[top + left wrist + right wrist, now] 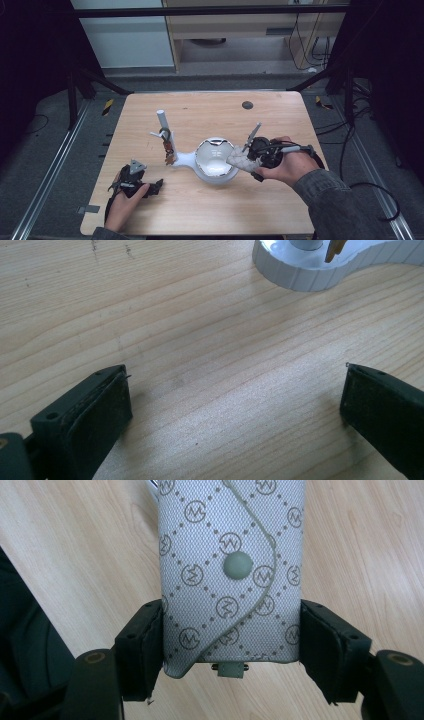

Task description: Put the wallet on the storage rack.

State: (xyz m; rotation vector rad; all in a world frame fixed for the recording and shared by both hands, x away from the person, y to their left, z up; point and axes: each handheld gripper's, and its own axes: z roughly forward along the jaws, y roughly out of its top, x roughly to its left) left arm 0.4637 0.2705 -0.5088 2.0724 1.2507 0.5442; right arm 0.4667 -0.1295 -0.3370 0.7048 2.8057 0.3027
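right gripper [230, 645] clamped across patterned pouch [231, 575], long axis pointing toward white bowl [216, 159]; left gripper [235, 405] open, empty.

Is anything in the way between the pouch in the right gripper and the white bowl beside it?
Nothing visible. The right gripper is shut on the patterned snap pouch, whose far end already reaches the rim of the white bowl; in the high view no object lies between them.

A pale wooden tabletop [210, 205] carries a white stand with a shiny round bowl [216, 159] just left of the right claw. Its upright white post [165, 131], hung with small trinkets, stands up and right of the left claw.
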